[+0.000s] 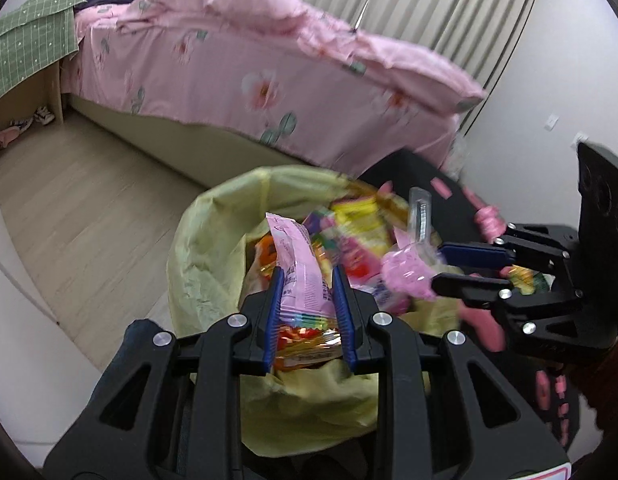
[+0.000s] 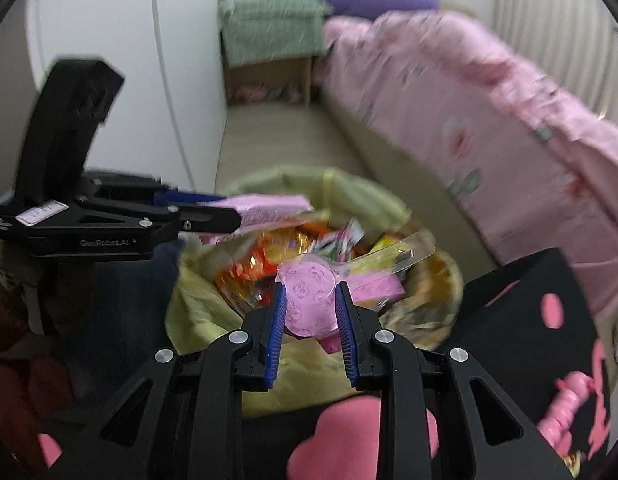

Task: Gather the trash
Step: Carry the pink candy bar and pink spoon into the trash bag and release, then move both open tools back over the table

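Trash held over a yellow-green plastic bin liner (image 1: 197,248) full of bright snack wrappers (image 2: 245,276): the left gripper (image 1: 307,276) clamps a long pink printed wrapper (image 1: 297,264), and the right gripper (image 2: 311,292) clamps a round pink foil-lidded cup (image 2: 309,300) with a clear plastic spoon (image 2: 393,254). Just beside the liner lies a black bag with pink shapes (image 2: 549,304); beyond stands a bed with pink floral bedding (image 1: 229,76).

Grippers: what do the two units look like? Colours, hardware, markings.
Both the left gripper and the right gripper are matte black linkage frames with cut-outs, silver round pivot screws and ribbed blue finger pads. The left unit's side carries white lettering and a small white-pink label. No cables visible.
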A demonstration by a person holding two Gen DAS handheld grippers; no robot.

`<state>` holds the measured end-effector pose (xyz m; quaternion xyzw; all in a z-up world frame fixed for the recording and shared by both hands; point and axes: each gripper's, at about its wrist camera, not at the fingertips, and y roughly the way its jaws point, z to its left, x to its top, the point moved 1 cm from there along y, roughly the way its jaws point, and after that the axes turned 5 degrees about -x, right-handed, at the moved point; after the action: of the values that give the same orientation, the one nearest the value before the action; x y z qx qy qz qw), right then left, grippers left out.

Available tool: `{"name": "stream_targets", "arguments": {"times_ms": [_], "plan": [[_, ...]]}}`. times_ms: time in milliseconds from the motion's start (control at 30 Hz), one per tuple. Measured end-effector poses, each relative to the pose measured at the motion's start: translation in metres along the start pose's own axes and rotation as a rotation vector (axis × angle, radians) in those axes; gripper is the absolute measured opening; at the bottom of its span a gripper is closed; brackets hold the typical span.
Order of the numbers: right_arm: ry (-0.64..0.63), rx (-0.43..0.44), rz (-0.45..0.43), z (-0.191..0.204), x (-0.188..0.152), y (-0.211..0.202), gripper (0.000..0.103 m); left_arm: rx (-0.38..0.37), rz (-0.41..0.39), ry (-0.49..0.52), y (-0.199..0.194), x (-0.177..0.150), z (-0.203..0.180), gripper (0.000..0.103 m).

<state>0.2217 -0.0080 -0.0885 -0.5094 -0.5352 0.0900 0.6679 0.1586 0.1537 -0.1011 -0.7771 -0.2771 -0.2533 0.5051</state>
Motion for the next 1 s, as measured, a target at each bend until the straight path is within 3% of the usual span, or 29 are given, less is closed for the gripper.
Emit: {"name": "stream_targets", "arguments": {"times_ms": [200,433,733,833,900,1000], "plan": [[-0.066,0.013,0.133,-0.003,0.01,0.054,0.025,0.036,0.056,0.016,0.027,-0.006,0.007,0.023],[-0.046,0.045,0.169,-0.016,0.005,0.059,0.025,0.046,0.081,0.02,0.037,-0.01,0.007,0.023],[-0.007,0.044,0.103,-0.018,-0.005,0.038,0.025,-0.015,0.066,-0.022,0.022,-0.011,0.008,0.024],[-0.001,0.03,0.088,-0.018,-0.007,0.033,0.026,-0.018,0.041,-0.049,0.009,-0.006,0.011,0.03],[0.007,0.032,0.067,-0.02,-0.008,0.027,0.042,0.005,0.011,-0.055,0.0,-0.001,0.011,0.037],[0.032,0.045,0.019,-0.021,-0.013,0.008,0.046,0.052,-0.058,-0.042,-0.019,0.01,0.008,0.041]]}}
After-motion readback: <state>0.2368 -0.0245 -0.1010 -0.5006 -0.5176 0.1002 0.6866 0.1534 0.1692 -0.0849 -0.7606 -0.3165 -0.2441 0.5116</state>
